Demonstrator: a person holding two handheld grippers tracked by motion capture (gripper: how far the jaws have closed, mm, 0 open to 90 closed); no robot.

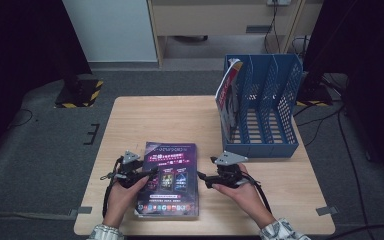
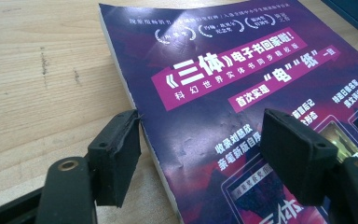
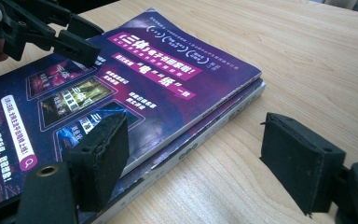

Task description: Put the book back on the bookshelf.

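A purple-covered magazine [image 1: 171, 172] lies flat at the table's front middle, on top of a second, pale-edged magazine [image 3: 193, 148]. My left gripper [image 1: 151, 173] is at the stack's left edge, open. In the left gripper view one of its pads [image 2: 116, 156] sits at the cover's left edge and the other hangs above the purple cover [image 2: 223, 79]. My right gripper [image 1: 200, 176] is at the stack's right edge, also open. In the right gripper view it straddles that edge, with one pad [image 3: 100, 156] over the purple cover [image 3: 154, 79] and the other above bare wood. Nothing is gripped.
A blue slotted file rack [image 1: 267, 107] stands at the table's back right, with a red-and-white magazine [image 1: 228, 95] upright in its leftmost slot. The wooden table [image 1: 145, 117] is bare behind and left of the stack. Cables trail on the grey floor at the right.
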